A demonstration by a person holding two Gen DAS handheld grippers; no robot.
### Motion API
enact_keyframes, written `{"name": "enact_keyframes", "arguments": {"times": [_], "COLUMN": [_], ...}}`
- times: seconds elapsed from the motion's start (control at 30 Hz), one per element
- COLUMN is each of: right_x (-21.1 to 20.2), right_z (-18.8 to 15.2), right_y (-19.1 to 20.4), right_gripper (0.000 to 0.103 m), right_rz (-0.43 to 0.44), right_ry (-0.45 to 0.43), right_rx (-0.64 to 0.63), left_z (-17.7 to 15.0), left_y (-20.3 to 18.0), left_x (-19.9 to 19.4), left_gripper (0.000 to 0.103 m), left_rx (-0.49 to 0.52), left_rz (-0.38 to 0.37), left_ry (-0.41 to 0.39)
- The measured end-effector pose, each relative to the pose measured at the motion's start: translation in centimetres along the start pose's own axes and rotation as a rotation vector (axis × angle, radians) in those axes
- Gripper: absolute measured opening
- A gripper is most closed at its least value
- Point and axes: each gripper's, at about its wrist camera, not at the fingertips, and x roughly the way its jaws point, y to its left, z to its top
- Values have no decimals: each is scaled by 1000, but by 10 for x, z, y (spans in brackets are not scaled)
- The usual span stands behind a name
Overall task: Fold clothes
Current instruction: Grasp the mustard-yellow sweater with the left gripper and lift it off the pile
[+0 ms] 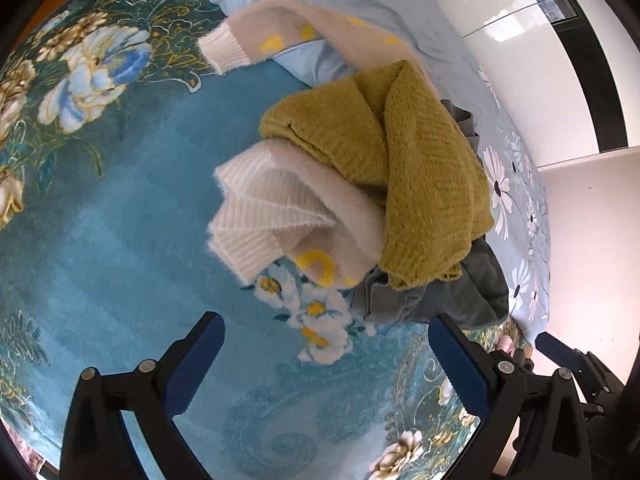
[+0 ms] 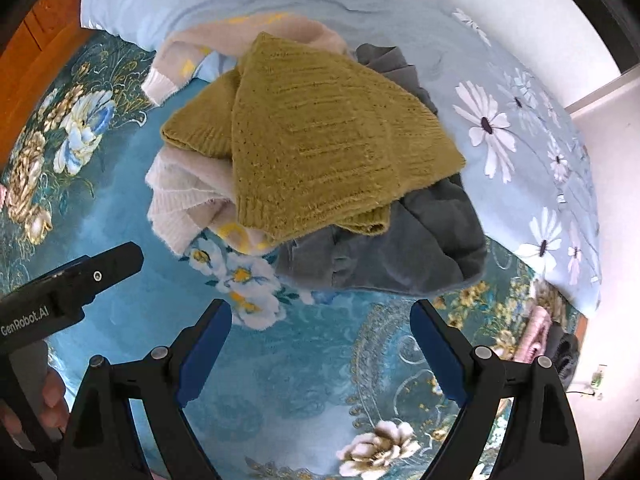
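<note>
A heap of clothes lies on a teal floral bedspread (image 1: 120, 220). On top is a mustard knit sweater (image 1: 400, 168) (image 2: 320, 140). Under it a cream fuzzy sweater (image 1: 288, 208) (image 2: 180, 196) with yellow marks spreads left, one sleeve reaching back. A dark grey garment (image 1: 440, 296) (image 2: 400, 248) sits at the bottom right. My left gripper (image 1: 326, 330) hovers open in front of the heap, nothing between its fingers. My right gripper (image 2: 320, 316) is open too, empty, just short of the grey garment. The left gripper's black body (image 2: 60, 288) shows in the right wrist view.
A pale blue quilt (image 2: 520, 140) with white daisies is bunched behind and to the right of the heap. A white wall (image 1: 580, 240) stands right of the bed. Wooden furniture (image 2: 40, 40) shows at the far left. Pink and dark items (image 2: 552, 340) lie at the bed's right edge.
</note>
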Motion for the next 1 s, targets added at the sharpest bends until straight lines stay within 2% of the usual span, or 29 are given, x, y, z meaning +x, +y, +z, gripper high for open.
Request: {"name": "enact_keyframes", "arguments": {"times": [0.2, 0.47, 0.57, 0.67, 0.8, 0.9, 0.93, 0.97, 1.0], "right_x": [20, 43, 52, 59, 64, 58, 55, 53, 51], "right_z": [16, 34, 35, 32, 16, -3, -9, -15, -25], "right_y": [-7, -18, -24, -31, -43, -58, -63, -68, -75], "right_gripper": [91, 91, 91, 91, 91, 91, 91, 91, 91], "right_rz": [18, 42, 51, 77, 88, 102, 106, 111, 117], "right_ry": [22, 35, 43, 54, 91, 87, 85, 83, 85], "right_rx": [10, 32, 46, 51, 74, 135, 156, 177, 204], "left_z": [18, 37, 53, 71, 101, 119, 123, 125, 126], "left_y": [6, -13, -20, -34, -61, -69, -72, -75, -79], "left_x": [18, 30, 39, 47, 68, 87, 91, 93, 96], "left_gripper": [103, 103, 103, 103, 103, 102, 98, 86, 79], "left_rx": [6, 80, 93, 107, 145, 64, 45, 41, 42], "left_rz": [-7, 12, 20, 0, 40, 9, 4, 0, 5], "left_ry": [15, -2, 17, 9, 26, 52, 51, 47, 46]}}
